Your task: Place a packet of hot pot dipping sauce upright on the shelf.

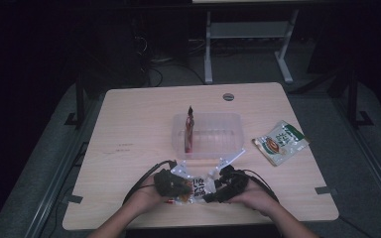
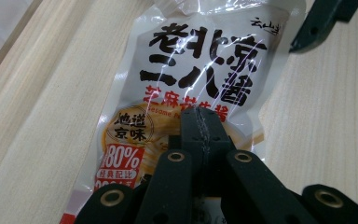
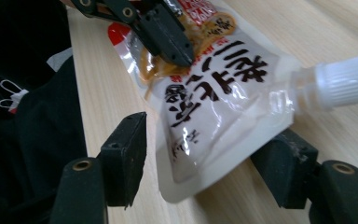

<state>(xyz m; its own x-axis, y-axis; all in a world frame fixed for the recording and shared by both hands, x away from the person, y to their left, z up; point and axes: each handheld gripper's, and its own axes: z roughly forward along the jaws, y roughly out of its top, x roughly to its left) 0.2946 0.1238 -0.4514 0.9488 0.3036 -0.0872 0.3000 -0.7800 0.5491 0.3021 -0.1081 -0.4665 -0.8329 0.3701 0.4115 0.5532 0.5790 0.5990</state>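
A white sauce pouch (image 1: 197, 188) with black characters lies flat near the table's front edge, between my two grippers. My left gripper (image 2: 200, 122) is shut, and its joined tips rest on the printed face of the pouch (image 2: 200, 60); nothing shows between the jaws. My right gripper (image 3: 203, 161) is open, one jaw on each side of the pouch (image 3: 214, 107) at its spout end, beside the white screw cap (image 3: 349, 86). The left gripper (image 3: 168, 37) shows farther off there, tip on the pouch. In the high view the left gripper (image 1: 183, 189) and right gripper (image 1: 211, 191) face each other.
A clear plastic tub (image 1: 238, 119) stands mid-table with a red sachet (image 1: 189, 131) upright at its left end. A green and white snack packet (image 1: 280, 142) lies to the right. A round cable cap (image 1: 228, 96) sits near the far edge.
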